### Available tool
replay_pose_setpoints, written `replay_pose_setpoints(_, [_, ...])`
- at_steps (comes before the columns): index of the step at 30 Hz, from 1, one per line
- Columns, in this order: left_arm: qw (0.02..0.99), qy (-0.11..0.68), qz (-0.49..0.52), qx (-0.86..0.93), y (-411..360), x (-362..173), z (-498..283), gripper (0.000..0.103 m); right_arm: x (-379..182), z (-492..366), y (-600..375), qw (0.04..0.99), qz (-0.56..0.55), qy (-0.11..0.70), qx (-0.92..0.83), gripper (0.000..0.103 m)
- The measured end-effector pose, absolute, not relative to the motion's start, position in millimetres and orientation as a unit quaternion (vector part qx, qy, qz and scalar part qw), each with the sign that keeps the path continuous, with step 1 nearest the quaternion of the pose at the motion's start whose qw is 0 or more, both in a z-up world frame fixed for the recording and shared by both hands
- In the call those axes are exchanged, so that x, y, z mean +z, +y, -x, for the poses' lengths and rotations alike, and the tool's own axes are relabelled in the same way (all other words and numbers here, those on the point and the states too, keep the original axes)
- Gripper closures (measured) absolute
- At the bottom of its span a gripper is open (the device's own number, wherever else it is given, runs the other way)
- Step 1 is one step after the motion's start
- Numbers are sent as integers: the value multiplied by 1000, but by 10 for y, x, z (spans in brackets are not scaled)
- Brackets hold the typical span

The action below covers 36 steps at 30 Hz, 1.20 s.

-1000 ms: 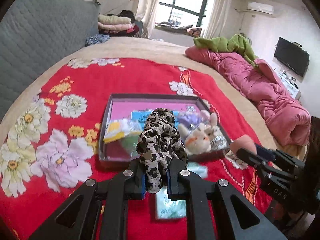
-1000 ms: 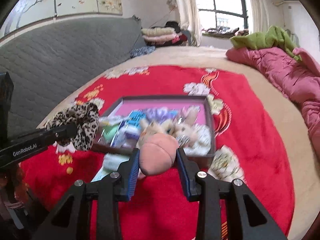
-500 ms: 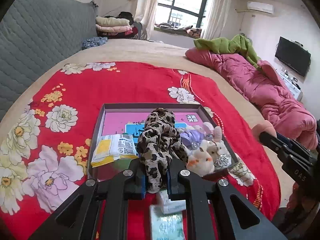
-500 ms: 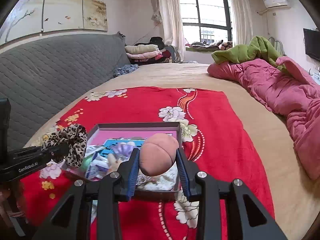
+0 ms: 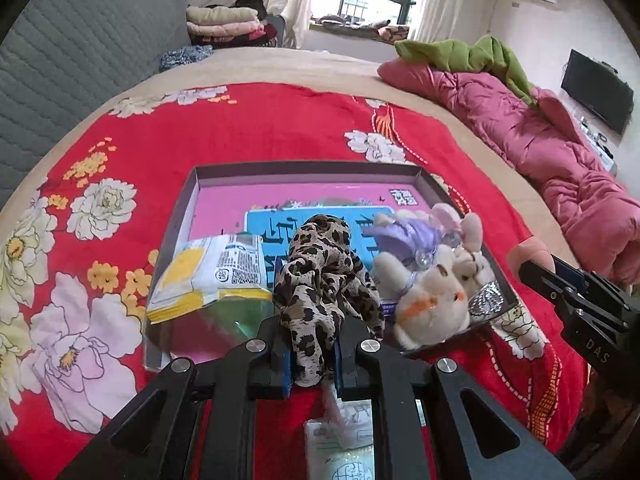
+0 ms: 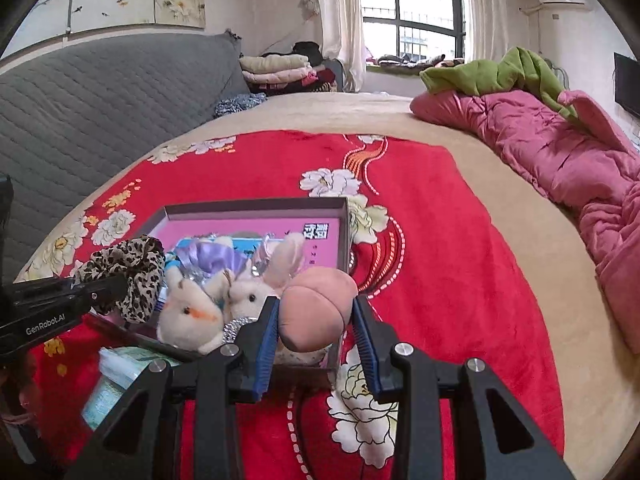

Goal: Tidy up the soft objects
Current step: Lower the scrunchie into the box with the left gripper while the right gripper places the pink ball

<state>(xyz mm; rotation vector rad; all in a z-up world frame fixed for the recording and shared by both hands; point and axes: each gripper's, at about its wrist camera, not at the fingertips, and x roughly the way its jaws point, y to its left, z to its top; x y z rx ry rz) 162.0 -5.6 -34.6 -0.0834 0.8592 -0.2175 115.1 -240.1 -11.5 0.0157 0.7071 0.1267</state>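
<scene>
Left wrist view: left gripper [image 5: 312, 356] pinches leopard scrunchie [image 5: 326, 280]; right gripper [image 6: 316, 338] clamps peach plush [image 6: 316, 314] above tray [image 6: 256, 205].

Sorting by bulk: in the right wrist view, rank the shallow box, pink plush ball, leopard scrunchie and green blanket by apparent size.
1. shallow box
2. green blanket, though it is far away
3. and 4. pink plush ball and leopard scrunchie: too alike, both near the camera.

A thin, crinkled cloth leopard scrunchie [image 5: 326, 280] is being pinched by matt black plastic fingers [image 5: 264, 364]. A smooth, matt pink plush peach [image 6: 316, 306] is being held. Fluffy white plush rabbits [image 5: 434, 298] are lying in a smooth-printed cardboard tray [image 5: 304, 168], beside glossy plastic packets [image 5: 208, 276].
</scene>
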Motion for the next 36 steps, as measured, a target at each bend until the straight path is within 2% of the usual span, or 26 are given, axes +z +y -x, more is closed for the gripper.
replay_pose_setpoints(16, [895, 429, 40, -111, -59, -488, -1666, 88, -417, -1260, -2300, 923, 10, 376, 79, 66])
replay_pose_setpoints(32, [895, 430, 39, -110, -59, -475, -1655, 85, -420, -1271, -2236, 923, 33, 378, 66, 63])
replay_pose_setpoints(33, [895, 430, 39, -111, -58, -472, -1653, 85, -421, -1272, -2242, 922, 30, 381, 67, 62])
replay_pose_setpoints(36, [894, 432, 40, -112, -59, -474, -1653, 85, -406, -1258, -2251, 922, 30, 379, 68, 51])
